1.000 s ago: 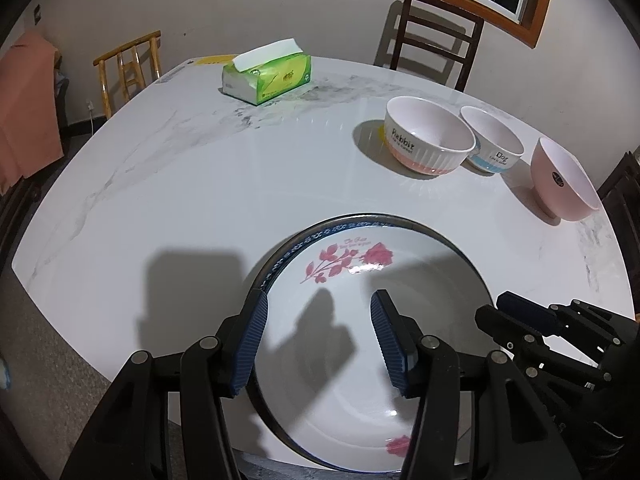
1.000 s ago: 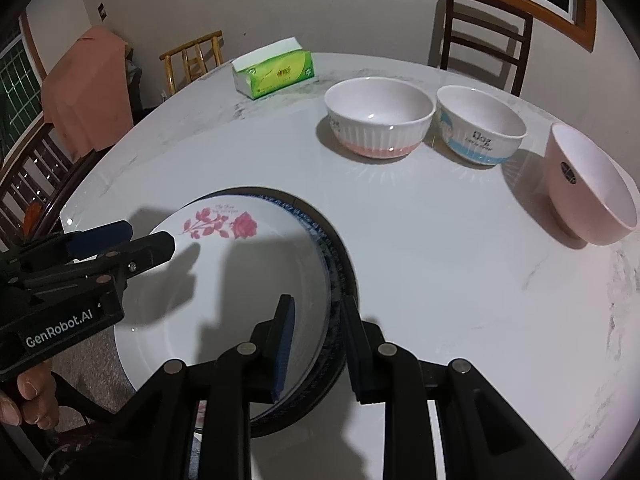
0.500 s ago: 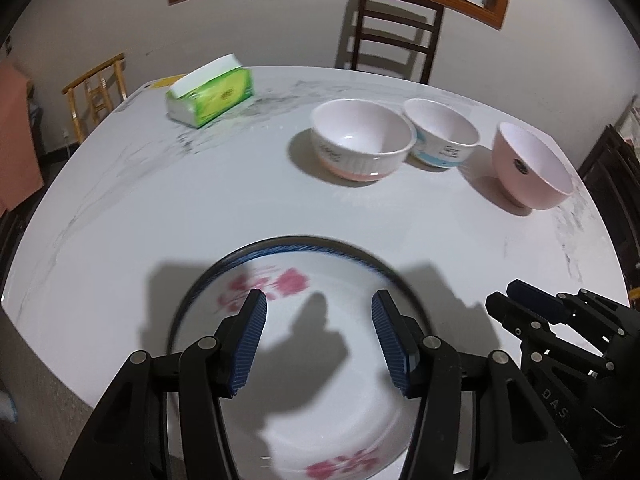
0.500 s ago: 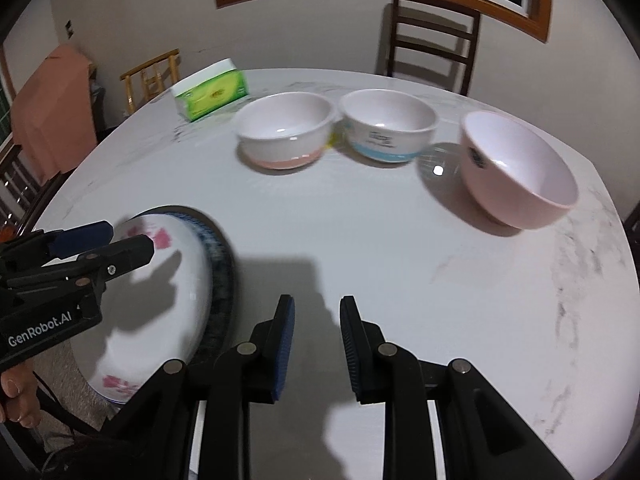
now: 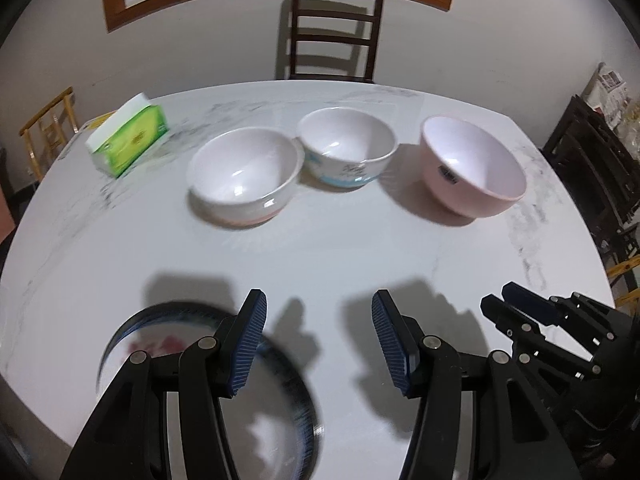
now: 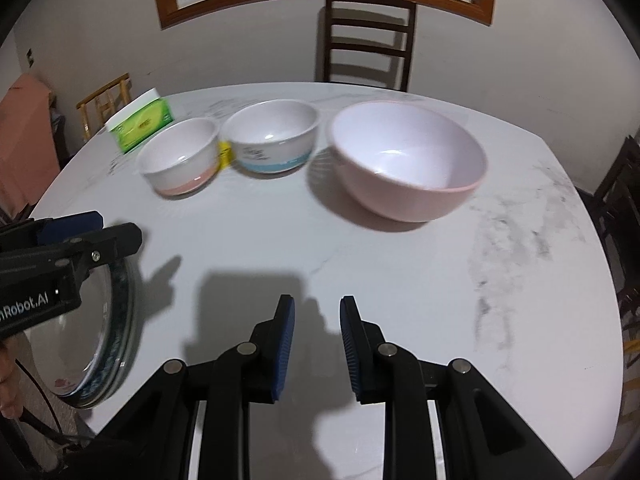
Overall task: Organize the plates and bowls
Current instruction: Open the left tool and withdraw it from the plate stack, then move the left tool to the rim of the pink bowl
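Note:
Three bowls stand in a row at the far side of the white marble table (image 5: 320,248): a white bowl with a pink base (image 5: 244,176), a white bowl with a blue band (image 5: 347,153) and a pink bowl (image 5: 472,171). They also show in the right wrist view: the pink-based bowl (image 6: 180,154), the blue-banded bowl (image 6: 274,136), the pink bowl (image 6: 408,160). A blue-rimmed rose plate stack (image 5: 280,432) lies at the near left edge, partly under my left gripper (image 5: 318,340), which is open and empty. My right gripper (image 6: 317,344) is open a narrow gap, empty, above bare table.
A green tissue box (image 5: 128,140) sits at the table's far left. A dark wooden chair (image 5: 332,32) stands behind the table, a light wooden chair (image 5: 48,128) at the left, dark chairs (image 5: 600,168) at the right.
Both grippers have swung right and away from the plate stack, which has slid to the lower left of both views. The bowls now sit centred ahead. The right gripper's gap has widened slightly.

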A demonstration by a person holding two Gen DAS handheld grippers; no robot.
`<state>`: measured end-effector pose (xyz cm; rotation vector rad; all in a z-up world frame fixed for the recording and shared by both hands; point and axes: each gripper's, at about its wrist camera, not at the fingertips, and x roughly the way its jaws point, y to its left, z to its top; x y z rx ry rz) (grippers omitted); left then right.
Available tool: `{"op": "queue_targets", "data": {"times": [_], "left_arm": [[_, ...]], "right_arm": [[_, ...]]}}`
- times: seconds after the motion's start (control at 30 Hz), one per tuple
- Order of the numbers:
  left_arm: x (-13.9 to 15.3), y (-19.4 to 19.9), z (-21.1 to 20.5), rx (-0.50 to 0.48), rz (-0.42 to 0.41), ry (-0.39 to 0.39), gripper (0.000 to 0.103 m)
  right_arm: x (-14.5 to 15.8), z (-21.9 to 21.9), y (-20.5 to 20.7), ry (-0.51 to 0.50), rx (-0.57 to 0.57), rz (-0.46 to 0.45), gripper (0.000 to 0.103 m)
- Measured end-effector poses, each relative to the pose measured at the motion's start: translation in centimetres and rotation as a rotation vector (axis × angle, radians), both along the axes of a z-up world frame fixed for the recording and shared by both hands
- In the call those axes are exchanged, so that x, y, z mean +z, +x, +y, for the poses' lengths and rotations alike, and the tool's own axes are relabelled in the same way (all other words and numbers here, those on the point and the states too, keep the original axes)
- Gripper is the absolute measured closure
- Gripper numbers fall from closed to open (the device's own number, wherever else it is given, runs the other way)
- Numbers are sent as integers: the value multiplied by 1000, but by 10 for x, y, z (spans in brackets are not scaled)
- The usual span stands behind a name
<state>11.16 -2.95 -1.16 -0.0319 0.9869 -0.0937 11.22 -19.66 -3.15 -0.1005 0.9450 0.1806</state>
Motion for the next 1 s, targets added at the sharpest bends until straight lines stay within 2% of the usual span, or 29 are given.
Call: {"op": "queue_targets", "data": {"times": [0.17,0.43,0.7,0.83,1.0], "left_arm": [[1,22,-19,-16,3,-19,51],[-1,62,-41,-8,46,-122,51],[4,103,-53,19,103,-215,52],[1,123,-61,33,146,-219,53],[-6,138,-74,31,194,-240,53]], "right_arm": [[7,-29,13,35,-37,-20,79],[32,-85,49,130,-109,-62,79],[33,-110,100,175,-158,-23,79],[26,-114,122,187,-185,38,79],[19,-117,142,178,-212,69,79]]}}
